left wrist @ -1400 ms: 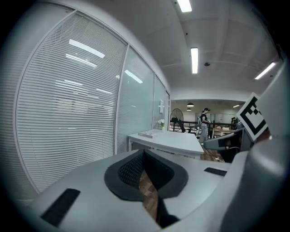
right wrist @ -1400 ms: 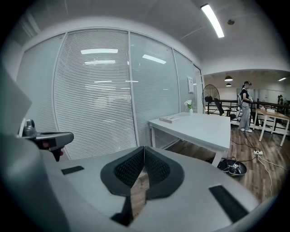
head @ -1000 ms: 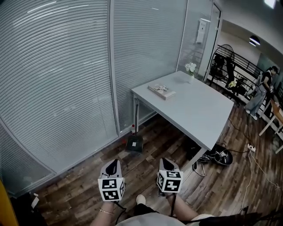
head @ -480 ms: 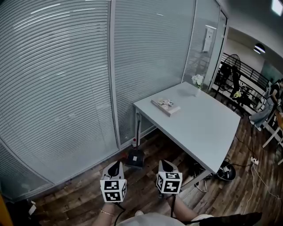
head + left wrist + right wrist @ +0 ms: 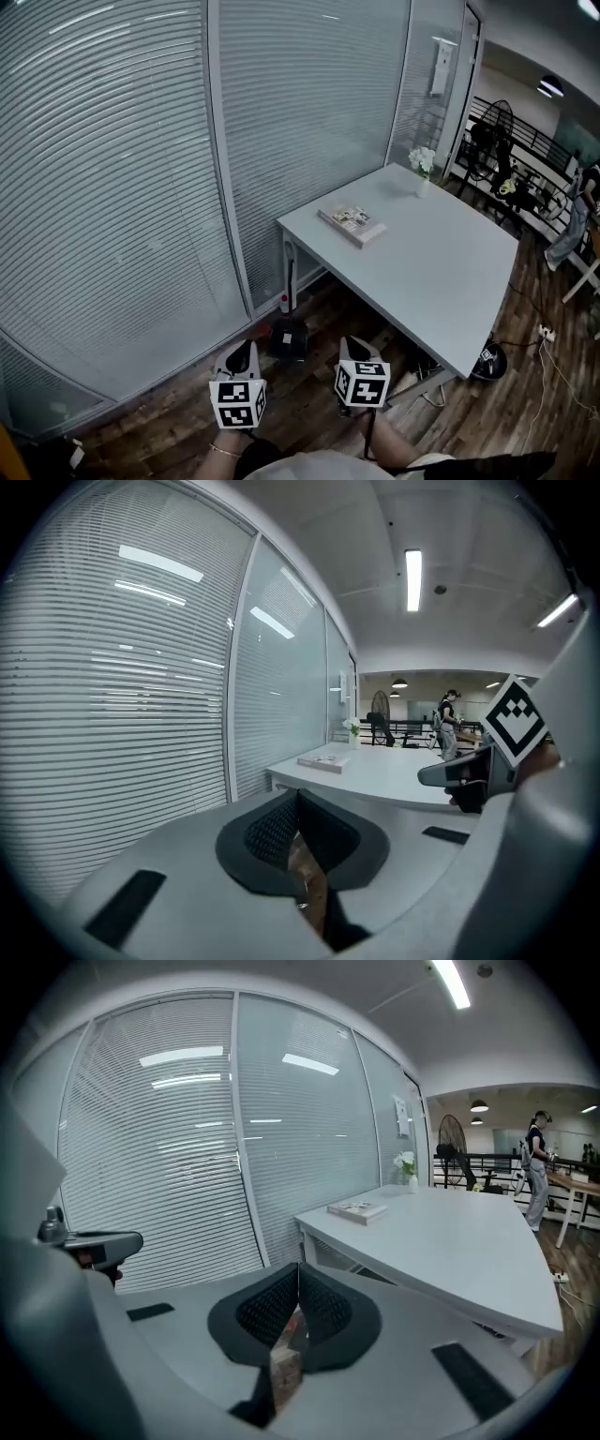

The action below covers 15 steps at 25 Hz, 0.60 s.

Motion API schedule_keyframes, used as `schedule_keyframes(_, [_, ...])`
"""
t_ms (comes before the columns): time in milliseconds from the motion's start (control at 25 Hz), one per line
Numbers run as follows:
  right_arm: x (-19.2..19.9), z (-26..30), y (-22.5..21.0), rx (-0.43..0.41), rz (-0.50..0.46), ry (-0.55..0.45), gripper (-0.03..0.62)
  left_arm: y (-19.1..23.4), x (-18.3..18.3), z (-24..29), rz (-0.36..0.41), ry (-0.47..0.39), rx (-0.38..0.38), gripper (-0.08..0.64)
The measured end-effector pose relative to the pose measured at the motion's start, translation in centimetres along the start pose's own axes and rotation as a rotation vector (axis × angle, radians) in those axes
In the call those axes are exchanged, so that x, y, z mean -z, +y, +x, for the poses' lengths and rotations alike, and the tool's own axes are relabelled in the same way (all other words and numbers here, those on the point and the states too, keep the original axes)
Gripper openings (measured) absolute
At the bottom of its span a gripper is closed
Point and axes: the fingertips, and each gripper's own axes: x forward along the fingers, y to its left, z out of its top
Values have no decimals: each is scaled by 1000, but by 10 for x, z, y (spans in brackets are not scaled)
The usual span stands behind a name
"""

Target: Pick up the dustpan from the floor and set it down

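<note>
I have nothing done yet: the dark, long-handled plastic dustpan (image 5: pixel 289 337) stands on the brown wood floor (image 5: pixel 169 422), ahead of my fingers. My left gripper (image 5: pixel 242 351) and right gripper (image 5: pixel 354 349) are clenched, empty; reaching, grasping, lifting and setting down remain.

No word, number or brand name can be read anywhere. The book (image 5: pixel 352 223) on the worktop (image 5: pixel 441 272) has a printed cover, perhaps with a title, but it is too small to make out. The cubes (image 5: pixel 236 401) on the left gripper (image 5: pixel 242 349) and right gripper (image 5: pixel 352 345) bear only black-and-white square patterns, no lettering. The white box (image 5: pixel 439 66) on the glass wall (image 5: pixel 309 141) shows no legible label.
</note>
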Motion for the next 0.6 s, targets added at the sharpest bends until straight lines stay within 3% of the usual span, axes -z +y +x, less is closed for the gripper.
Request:
schedule_keyframes(280, [2, 40, -11, 51, 25, 34, 32, 18, 1, 61, -26, 18, 41, 18])
schedule_keyframes(600, [-44, 96, -12, 151, 107, -16, 32, 43, -44, 148, 21, -13, 178, 18])
